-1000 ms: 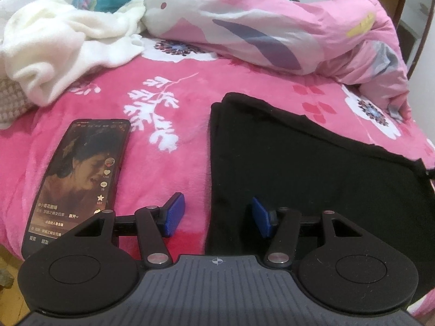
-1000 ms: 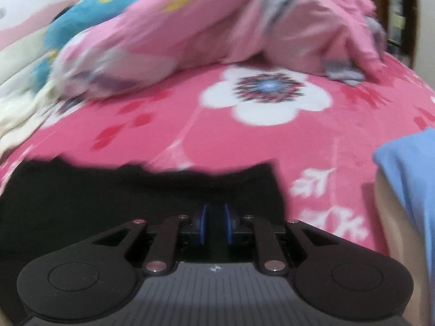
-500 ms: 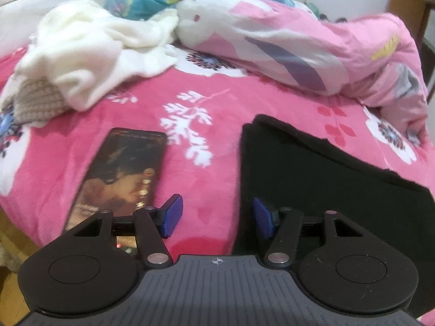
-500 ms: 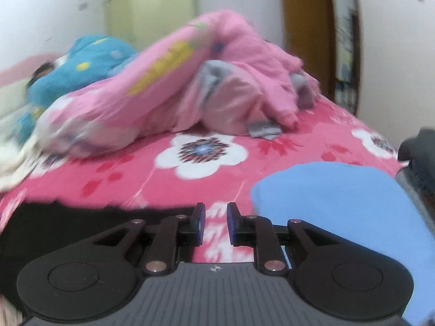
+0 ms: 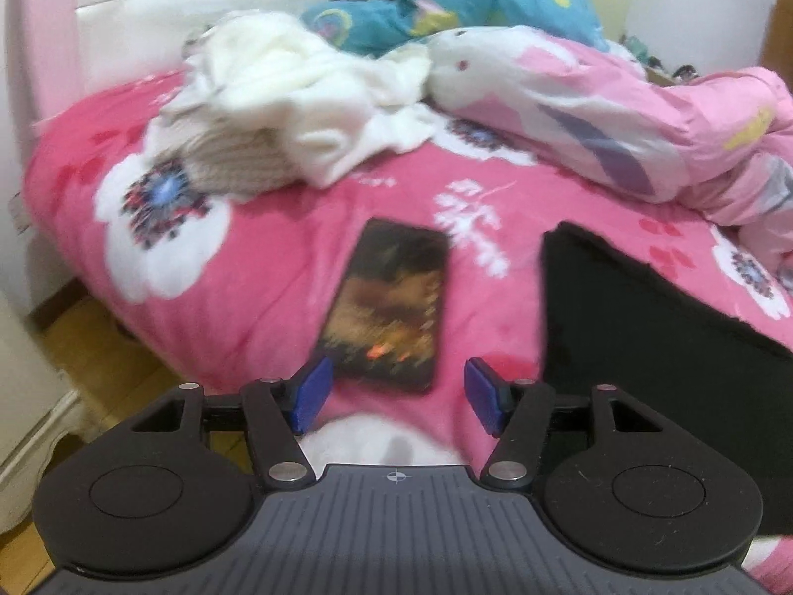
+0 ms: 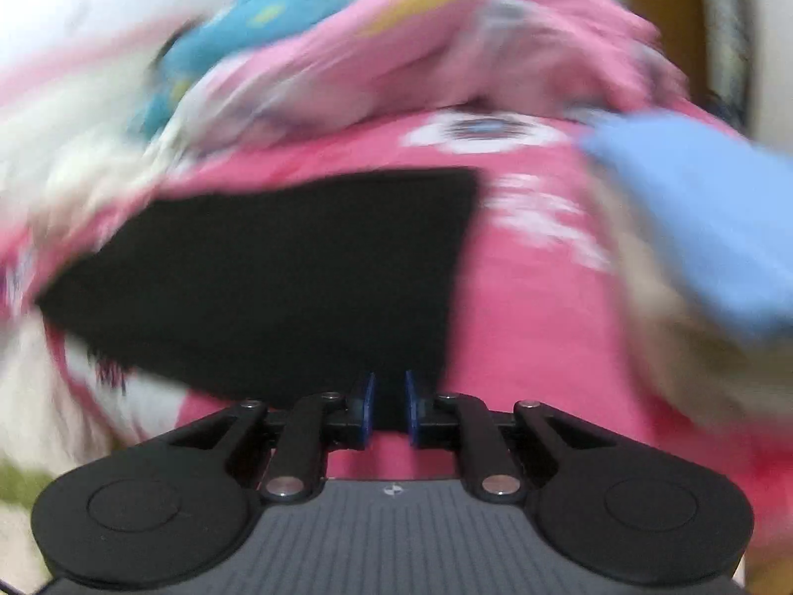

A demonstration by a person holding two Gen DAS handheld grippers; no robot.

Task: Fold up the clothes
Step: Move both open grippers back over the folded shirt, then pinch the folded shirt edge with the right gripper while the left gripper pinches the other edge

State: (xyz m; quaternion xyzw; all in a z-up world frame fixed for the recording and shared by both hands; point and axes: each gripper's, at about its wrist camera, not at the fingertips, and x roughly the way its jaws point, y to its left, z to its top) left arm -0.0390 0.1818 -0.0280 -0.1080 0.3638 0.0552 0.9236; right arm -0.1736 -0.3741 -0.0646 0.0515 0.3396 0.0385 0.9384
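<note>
— What do I have on the left side?

— My left gripper (image 5: pixel 394 394) hangs over the near edge of the pink floral bedspread (image 5: pixel 277 267) with its blue pads (image 5: pixel 311 391) spread wide and nothing between them; a phone (image 5: pixel 389 305) with a lit screen lies just beyond the pads; the folded black garment (image 5: pixel 644 327) lies flat to the right of the phone, apart from it.

— And the right?

— My right gripper (image 6: pixel 386 409) has its pads close together with a narrow gap showing; the view is badly blurred; the near edge of the black garment (image 6: pixel 277 277) sits right at the pads, but I cannot tell whether they pinch it.

— Anything else on the bed?

— A white fluffy heap (image 5: pixel 297 94) and a pink quilt (image 5: pixel 619 114) lie at the far side; a light blue cloth (image 6: pixel 704 208) lies to the right of the black garment.
</note>
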